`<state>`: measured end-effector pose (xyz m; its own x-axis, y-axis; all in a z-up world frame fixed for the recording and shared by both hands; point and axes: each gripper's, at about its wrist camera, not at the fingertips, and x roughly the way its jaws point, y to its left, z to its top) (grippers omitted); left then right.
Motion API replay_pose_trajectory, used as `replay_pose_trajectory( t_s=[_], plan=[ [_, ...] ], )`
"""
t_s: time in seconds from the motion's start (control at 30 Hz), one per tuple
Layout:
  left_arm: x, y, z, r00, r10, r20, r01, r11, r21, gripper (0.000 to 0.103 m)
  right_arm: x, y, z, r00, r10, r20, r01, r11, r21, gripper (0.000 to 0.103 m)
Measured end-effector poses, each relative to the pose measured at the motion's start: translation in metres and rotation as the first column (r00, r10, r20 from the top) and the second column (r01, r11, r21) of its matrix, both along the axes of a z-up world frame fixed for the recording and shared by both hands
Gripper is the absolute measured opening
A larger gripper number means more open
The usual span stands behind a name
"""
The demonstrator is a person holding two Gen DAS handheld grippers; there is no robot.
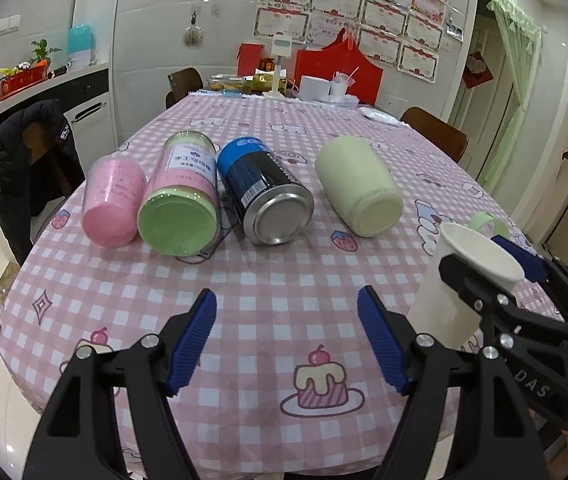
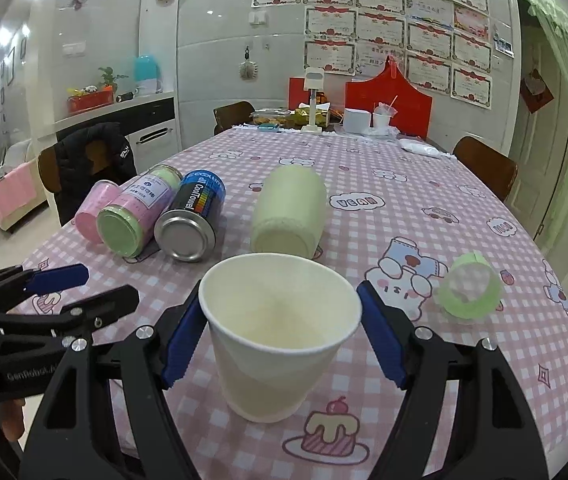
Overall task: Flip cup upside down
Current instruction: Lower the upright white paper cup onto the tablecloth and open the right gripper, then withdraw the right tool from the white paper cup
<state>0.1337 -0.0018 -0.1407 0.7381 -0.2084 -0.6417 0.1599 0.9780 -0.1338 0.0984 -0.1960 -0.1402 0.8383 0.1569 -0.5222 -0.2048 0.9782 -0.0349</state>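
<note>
A white paper cup (image 2: 275, 336) stands upright, mouth up, on the pink checked tablecloth (image 2: 384, 208) near the front edge. My right gripper (image 2: 279, 340) is open, its blue pads (image 2: 181, 340) on either side of the cup with small gaps. The cup also shows at the right of the left wrist view (image 1: 464, 280), with the right gripper's fingers (image 1: 520, 256) around its rim. My left gripper (image 1: 286, 344) is open and empty over the cloth, to the left of the cup.
Lying on their sides further back: a pink cup (image 1: 111, 200), a green-lidded jar (image 1: 181, 200), a blue-and-black can (image 1: 263, 196), a pale green cup (image 1: 358, 184). A small green cup (image 2: 470, 286) lies right of the paper cup. Chairs surround the table; clutter at the far end (image 2: 356, 120).
</note>
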Motion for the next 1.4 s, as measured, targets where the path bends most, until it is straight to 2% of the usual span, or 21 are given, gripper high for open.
replay_pose_trajectory(
  t_s=[0.13,0.23,0.3,0.47,0.63,0.73,0.8,0.87,0.9,0.97,1.2,1.4],
  plan=[
    [-0.002,0.001,0.0,1.0,-0.003,-0.004,0.003,1.0,0.003,0.072,-0.003,0.001,-0.001,1.0,0.004,-0.009,-0.004,1.0,0.008,0.073],
    [-0.006,0.003,0.003,1.0,0.0,0.007,0.0,1.0,0.01,0.072,-0.009,0.003,0.002,1.0,0.006,0.001,-0.006,1.0,0.013,0.08],
    [-0.009,0.003,0.006,1.0,-0.004,0.016,0.004,1.0,0.008,0.072,-0.013,0.003,0.004,1.0,0.007,0.008,-0.007,1.0,0.021,0.081],
    [-0.02,0.004,0.017,0.998,-0.012,0.054,0.011,1.0,0.016,0.072,-0.024,0.002,0.013,0.999,0.004,0.032,-0.005,1.0,0.029,0.081],
    [-0.039,0.003,0.038,0.991,-0.021,0.132,0.018,0.999,0.026,0.072,-0.038,-0.003,0.028,0.998,-0.004,0.068,0.001,0.999,0.042,0.081],
    [-0.055,0.002,0.053,0.981,-0.022,0.191,0.016,0.999,0.029,0.072,-0.051,-0.005,0.042,0.995,-0.01,0.104,0.005,0.999,0.049,0.082],
    [-0.066,0.001,0.063,0.971,-0.025,0.236,0.018,0.999,0.03,0.072,-0.059,-0.005,0.049,0.991,-0.017,0.131,0.01,0.999,0.049,0.088],
    [-0.076,0.0,0.072,0.962,-0.022,0.274,0.012,0.999,0.039,0.078,-0.069,-0.007,0.058,0.986,-0.022,0.167,0.013,0.999,0.052,0.09],
    [-0.084,-0.001,0.078,0.95,-0.003,0.312,-0.014,0.998,0.053,0.082,-0.073,-0.008,0.062,0.984,-0.025,0.179,0.015,0.998,0.054,0.09],
    [-0.096,-0.002,0.087,0.931,0.002,0.366,-0.032,0.997,0.073,0.082,-0.081,-0.01,0.069,0.979,-0.03,0.204,0.017,0.998,0.064,0.09],
    [-0.121,-0.001,0.107,0.9,0.001,0.437,-0.027,0.998,0.053,0.084,-0.102,-0.011,0.084,0.96,-0.043,0.278,0.027,0.998,0.062,0.091],
    [-0.128,-0.006,0.111,0.887,-0.013,0.461,-0.021,0.997,0.069,0.084,-0.111,-0.011,0.089,0.946,-0.056,0.319,0.037,0.997,0.064,0.091]
  ],
)
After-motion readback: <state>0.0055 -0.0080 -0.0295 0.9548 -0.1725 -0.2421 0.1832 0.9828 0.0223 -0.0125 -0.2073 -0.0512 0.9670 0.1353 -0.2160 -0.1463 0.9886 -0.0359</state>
